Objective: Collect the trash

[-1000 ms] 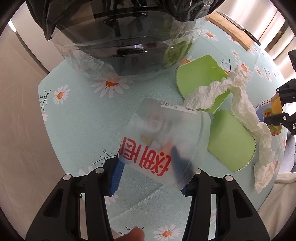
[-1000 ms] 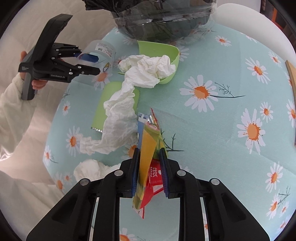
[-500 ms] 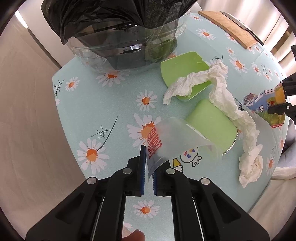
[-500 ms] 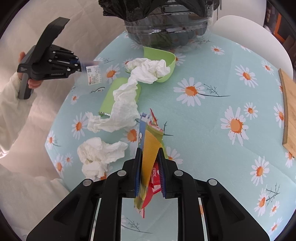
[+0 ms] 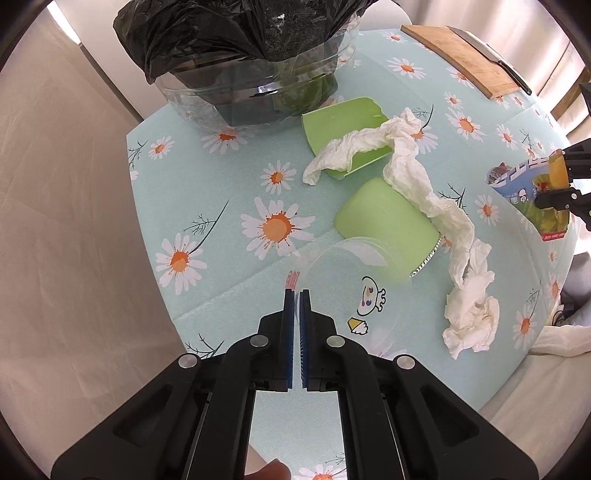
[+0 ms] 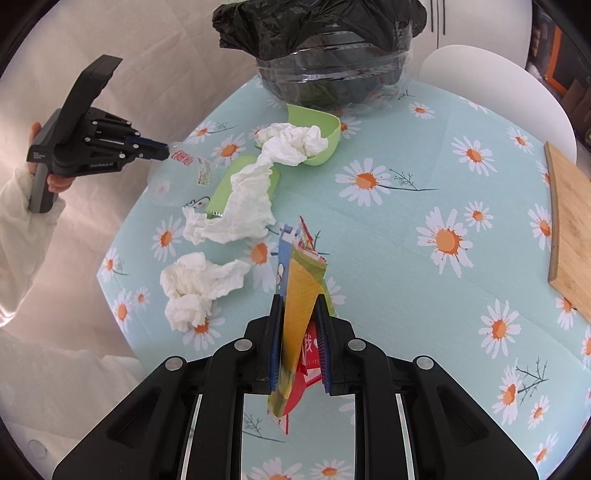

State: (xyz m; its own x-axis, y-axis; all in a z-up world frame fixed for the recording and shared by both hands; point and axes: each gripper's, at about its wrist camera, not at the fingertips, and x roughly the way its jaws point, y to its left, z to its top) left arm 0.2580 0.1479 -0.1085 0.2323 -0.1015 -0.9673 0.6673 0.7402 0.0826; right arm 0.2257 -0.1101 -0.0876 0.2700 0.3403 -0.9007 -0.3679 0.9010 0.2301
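Since before, your left gripper [image 5: 296,293] rises level, pinching the clear cup [image 5: 354,291]'s rim; your right gripper [image 6: 298,301], at 3 o'clock, clamps the snack wrappers [image 6: 299,295].

The bin [image 6: 332,70], lined with a bag [image 6: 317,26], stands at the far edge of the table [image 6: 424,192]. Just before it lies a bowl [image 6: 321,140] on its side, with a long strip of tissue [image 6: 258,184] running from inside it across a tipped cup [image 5: 388,229] nearer the left edge. A second wad of tissue [image 6: 199,284] lies nearer still, apart from the strip. A cutting board [image 6: 569,221] rests at the right edge, with a knife [image 5: 491,59] on it. A chair [image 6: 495,88] stands behind the table, to the right of the bin.
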